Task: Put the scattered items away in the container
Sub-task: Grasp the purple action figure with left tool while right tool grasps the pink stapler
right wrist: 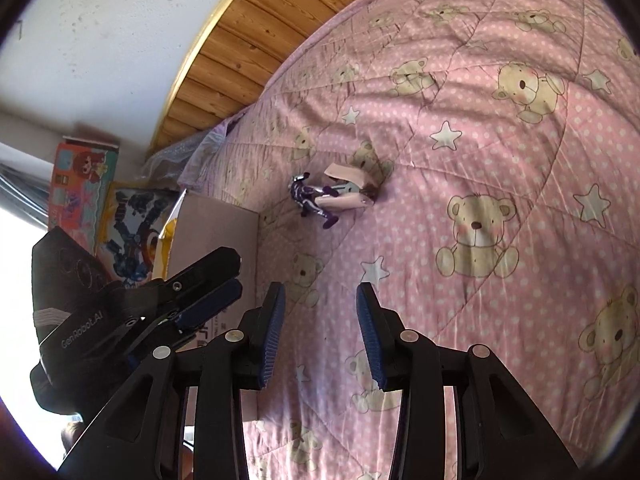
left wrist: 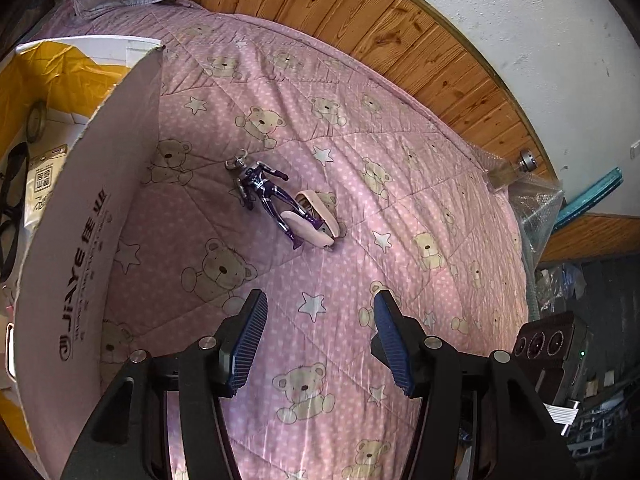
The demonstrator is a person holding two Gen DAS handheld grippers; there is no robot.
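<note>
Both tongs, left and right, hung open and empty, aimed toward the purple plastic toy figure beside the white cardboard box.

Most of the pink quilt lies bare, so there is open passage from its near edge up to the middle. There the purple toy figure and a pale pink case lie touching, perhaps overlapping. The cardboard box stands as a tall wall along the quilt's left edge. The wooden headboard closes the far edge.
</note>
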